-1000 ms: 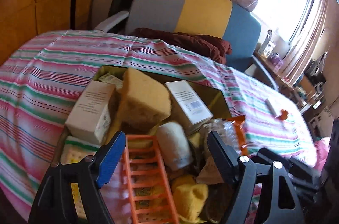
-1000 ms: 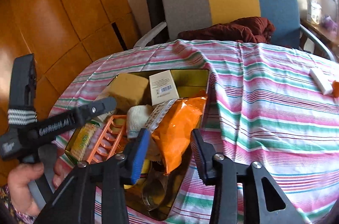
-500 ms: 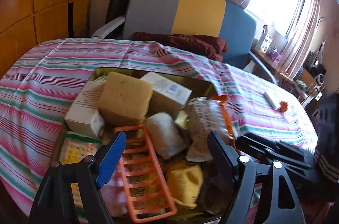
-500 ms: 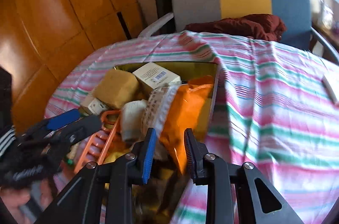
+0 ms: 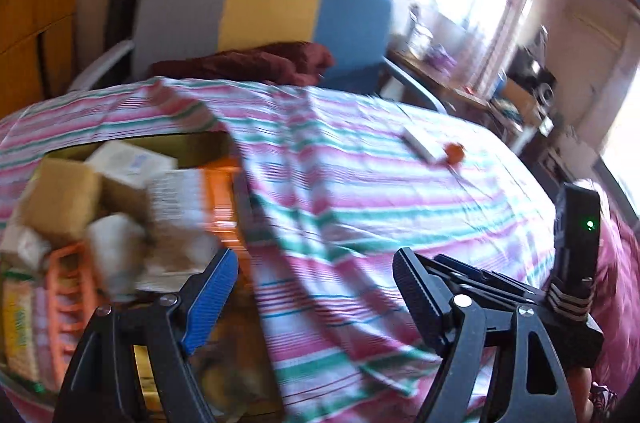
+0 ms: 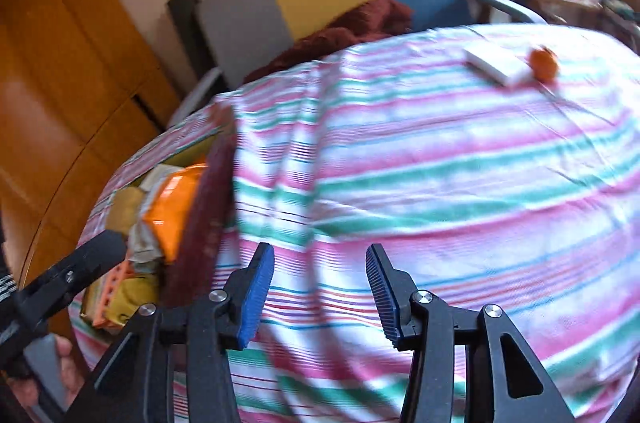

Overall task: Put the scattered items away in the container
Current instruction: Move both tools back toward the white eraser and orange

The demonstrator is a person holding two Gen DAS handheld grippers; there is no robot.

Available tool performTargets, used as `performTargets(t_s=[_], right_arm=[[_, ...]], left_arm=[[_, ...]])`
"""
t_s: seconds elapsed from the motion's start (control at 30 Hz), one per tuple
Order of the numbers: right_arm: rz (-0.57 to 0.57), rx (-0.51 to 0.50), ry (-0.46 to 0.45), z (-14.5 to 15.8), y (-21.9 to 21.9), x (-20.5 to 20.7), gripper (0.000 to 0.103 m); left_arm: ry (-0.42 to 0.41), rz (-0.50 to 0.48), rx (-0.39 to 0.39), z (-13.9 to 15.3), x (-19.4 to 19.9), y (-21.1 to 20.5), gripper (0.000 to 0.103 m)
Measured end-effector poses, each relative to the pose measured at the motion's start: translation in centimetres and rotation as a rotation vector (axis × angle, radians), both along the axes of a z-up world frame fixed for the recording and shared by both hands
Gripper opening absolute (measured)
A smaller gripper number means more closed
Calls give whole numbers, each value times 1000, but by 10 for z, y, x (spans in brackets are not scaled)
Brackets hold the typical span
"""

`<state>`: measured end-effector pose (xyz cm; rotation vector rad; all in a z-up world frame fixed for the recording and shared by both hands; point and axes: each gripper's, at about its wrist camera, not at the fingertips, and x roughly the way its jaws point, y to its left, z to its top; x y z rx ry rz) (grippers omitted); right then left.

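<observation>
Striped cloth covers the surface (image 6: 440, 151), where a white box (image 6: 496, 65) and orange ball (image 6: 543, 63) lie far from the full container (image 5: 192, 147). Both the left hand-held gripper (image 5: 316, 283) and the right hand-held gripper (image 6: 320, 287) are held wide and empty. The box is best approached squarely, jaws spanning its narrow sides.

At the left of my left view, the box (image 5: 192, 153) sits heaped with cartons (image 5: 132, 163), a sponge (image 5: 64, 199) and an orange packet (image 5: 218, 195); a white block (image 5: 420, 145) and small orange thing (image 5: 455, 153) lie upper right.
</observation>
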<state>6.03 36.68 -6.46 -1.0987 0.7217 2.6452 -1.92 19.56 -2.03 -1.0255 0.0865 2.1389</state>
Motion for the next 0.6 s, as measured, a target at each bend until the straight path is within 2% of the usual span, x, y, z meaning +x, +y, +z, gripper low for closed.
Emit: performTargets(t_s=[0.13, 0.37, 0.57, 0.6], right_arm=[[-68, -17, -18, -13, 26, 16, 56], [-154, 20, -35, -22, 87, 26, 57], [-114, 104, -22, -12, 149, -19, 57], [-97, 122, -18, -9, 159, -32, 57]], left_arm=[[10, -49, -67, -10, 10, 46, 82], [59, -46, -183, -49, 0, 122, 82], [1, 14, -213, -87, -34, 157, 82], [4, 27, -222, -94, -39, 159, 88]])
